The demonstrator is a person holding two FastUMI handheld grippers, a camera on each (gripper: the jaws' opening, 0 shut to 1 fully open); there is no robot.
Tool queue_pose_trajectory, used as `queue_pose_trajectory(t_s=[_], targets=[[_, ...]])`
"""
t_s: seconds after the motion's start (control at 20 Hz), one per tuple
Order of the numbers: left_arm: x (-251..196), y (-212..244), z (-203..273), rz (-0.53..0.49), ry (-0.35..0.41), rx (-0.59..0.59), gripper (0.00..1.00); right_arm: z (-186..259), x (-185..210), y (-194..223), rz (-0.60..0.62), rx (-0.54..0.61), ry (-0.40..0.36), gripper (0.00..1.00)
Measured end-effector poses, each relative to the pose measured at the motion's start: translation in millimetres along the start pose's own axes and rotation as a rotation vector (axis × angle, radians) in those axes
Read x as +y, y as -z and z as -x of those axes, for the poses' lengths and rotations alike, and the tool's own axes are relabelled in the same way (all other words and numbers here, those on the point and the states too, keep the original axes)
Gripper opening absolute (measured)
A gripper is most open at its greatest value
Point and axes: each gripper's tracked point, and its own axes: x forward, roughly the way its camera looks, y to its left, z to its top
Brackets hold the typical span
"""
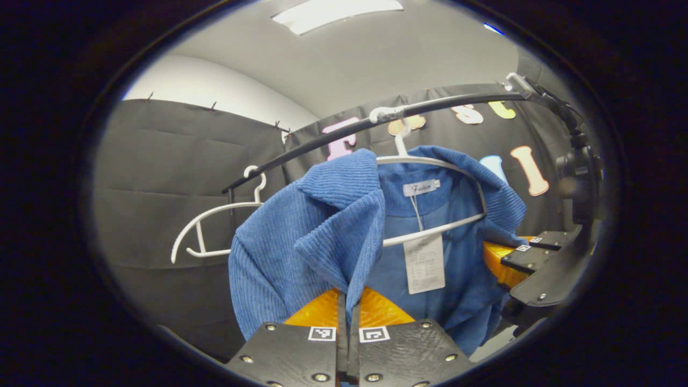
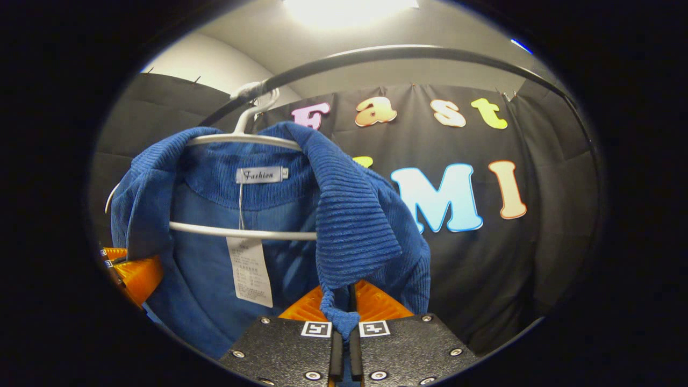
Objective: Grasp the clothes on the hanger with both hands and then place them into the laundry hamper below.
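Two grippers pinch the blue ribbed corduroy jacket (image 1: pixel 301 236): the left gripper (image 1: pixel 348 301) clamps one front edge, the right gripper (image 2: pixel 339 301) the other. It hangs lengthwise downward, open front facing the cameras, on a white plastic hanger (image 1: pixel 430 161) under the black rail (image 1: pixel 344 134).

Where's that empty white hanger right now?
In the left gripper view the empty white hanger hangs on the black rail, left of the blue corduroy jacket.
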Motion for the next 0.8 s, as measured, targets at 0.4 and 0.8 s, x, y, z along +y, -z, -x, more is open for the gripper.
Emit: queue_pose_trajectory(t_s=[0.4, 0.8], targets=[[24, -63, 44, 0.043, 0.006, -0.098, 0.05, 12, -19, -56, 0.019, -0.136, 0.056, 0.04], [64, -102, 64, 0.025, -0.001, -0.149, 0.05, 20, -49, -94, 0.043, -0.217, 0.116, 0.04]])
